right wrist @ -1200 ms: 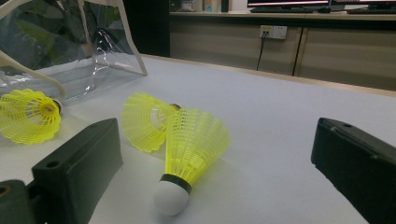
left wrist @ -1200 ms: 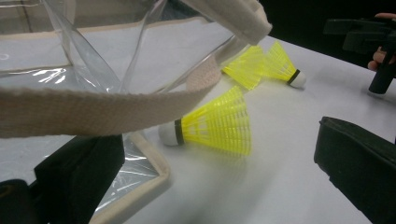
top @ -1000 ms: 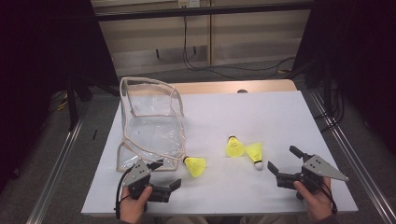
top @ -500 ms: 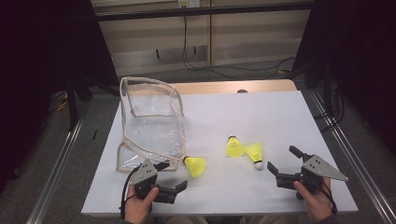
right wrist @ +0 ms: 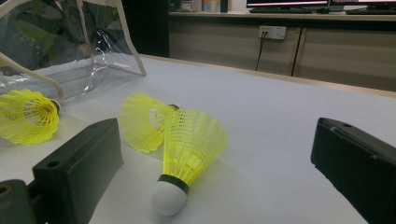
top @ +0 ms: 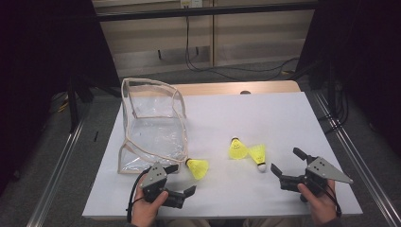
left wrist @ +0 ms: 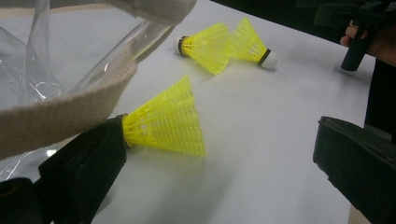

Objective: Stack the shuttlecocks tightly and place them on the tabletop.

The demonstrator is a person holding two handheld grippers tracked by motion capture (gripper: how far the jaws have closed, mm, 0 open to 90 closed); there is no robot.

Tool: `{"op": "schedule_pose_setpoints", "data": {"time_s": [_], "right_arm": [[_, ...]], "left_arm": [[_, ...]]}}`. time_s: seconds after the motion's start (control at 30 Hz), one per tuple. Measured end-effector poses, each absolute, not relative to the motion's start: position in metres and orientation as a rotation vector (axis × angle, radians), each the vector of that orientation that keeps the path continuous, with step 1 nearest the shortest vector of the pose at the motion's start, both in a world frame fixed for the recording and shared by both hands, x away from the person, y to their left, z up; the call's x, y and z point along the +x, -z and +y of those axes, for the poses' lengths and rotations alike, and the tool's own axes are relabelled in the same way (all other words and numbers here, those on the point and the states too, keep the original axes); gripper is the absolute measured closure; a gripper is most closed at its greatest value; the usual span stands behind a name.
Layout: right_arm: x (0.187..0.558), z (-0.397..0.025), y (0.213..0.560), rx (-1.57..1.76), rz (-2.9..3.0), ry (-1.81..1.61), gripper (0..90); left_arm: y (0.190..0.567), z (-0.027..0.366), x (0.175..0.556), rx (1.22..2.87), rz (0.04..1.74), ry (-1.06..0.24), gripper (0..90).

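Far left, the clear bag [top: 153, 127] lies on the white table [top: 265, 113], its cloth-trimmed mouth facing you. Just right of that mouth, your left gripper [top: 182, 178] sits with its jaws spread wide, nothing clamped. The nearest shuttlecock [top: 197, 167] lies on its side just beyond the far fingertip [top: 172, 167]; in the left gripper view its cork end [left wrist: 122, 129] looks to be right against that fingertip, though I can't tell if they truly touch, and its yellow skirt fans into the gap between the jaws. Moving right, two more shuttlecocks [top: 248, 152] lie in a pair mid-table, skirts overlapping. Over at the right, your right gripper [top: 286, 162] is also wide open and empty-handed. The white-corked shuttlecock [right wrist: 190, 154] of the pair rests on the table, cork toward you, lying between the two fingers in the right gripper view but short of their tips.
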State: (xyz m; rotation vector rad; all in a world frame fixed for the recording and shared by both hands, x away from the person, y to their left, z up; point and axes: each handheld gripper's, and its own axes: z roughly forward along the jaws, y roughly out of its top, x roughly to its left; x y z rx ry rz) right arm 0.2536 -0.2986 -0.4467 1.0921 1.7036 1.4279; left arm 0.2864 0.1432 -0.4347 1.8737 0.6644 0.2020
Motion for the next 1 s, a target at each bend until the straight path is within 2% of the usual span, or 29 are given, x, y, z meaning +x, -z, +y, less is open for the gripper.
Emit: {"op": "schedule_pose_setpoints", "data": {"time_s": [0.37,1.0], "right_arm": [[0.254,-0.298,0.446,1.087,1.706,-1.435,1.4],[0.254,-0.298,0.447,1.091,1.708,-1.434,1.7]], "left_arm": [[0.437,0.132,0.287,1.907,0.645,-0.172,2.7],[0.439,0.111,0.291,1.936,0.695,-0.222,2.5]]}}
